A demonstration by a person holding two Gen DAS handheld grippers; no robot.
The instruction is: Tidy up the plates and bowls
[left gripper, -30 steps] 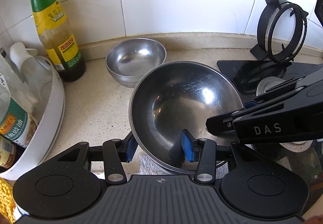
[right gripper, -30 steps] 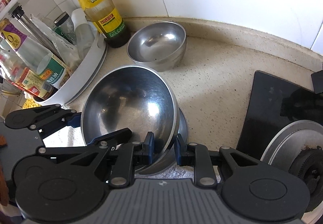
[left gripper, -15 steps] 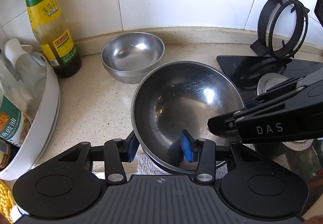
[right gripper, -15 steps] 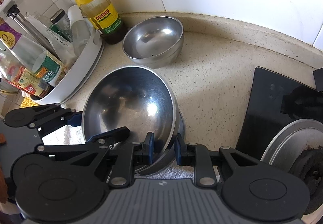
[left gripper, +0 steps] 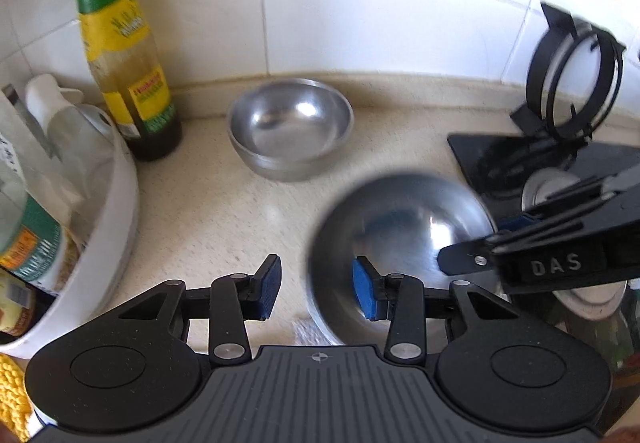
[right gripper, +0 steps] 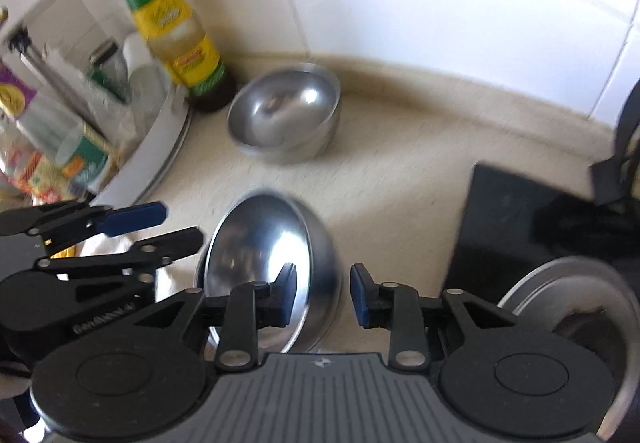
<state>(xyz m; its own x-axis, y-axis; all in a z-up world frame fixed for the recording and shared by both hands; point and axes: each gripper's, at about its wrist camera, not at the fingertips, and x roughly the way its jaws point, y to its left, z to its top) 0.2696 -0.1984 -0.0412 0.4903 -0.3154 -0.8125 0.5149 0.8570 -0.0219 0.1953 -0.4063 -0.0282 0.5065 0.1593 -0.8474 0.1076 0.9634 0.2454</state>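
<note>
Your right gripper (right gripper: 322, 295) just opened, releasing the large bowl (right gripper: 272, 267); left gripper (left gripper: 316, 291) is closing but grips nothing. Bowl sits short of the small bowl (left gripper: 290, 131).

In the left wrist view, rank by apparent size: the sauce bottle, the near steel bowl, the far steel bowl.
1. Sauce bottle, tallest in frame.
2. Near steel bowl, though nearness to the camera enlarges it and blur softens its edge.
3. Far steel bowl.
Bottle versus near bowl is close; treat that order as unsure.
</note>
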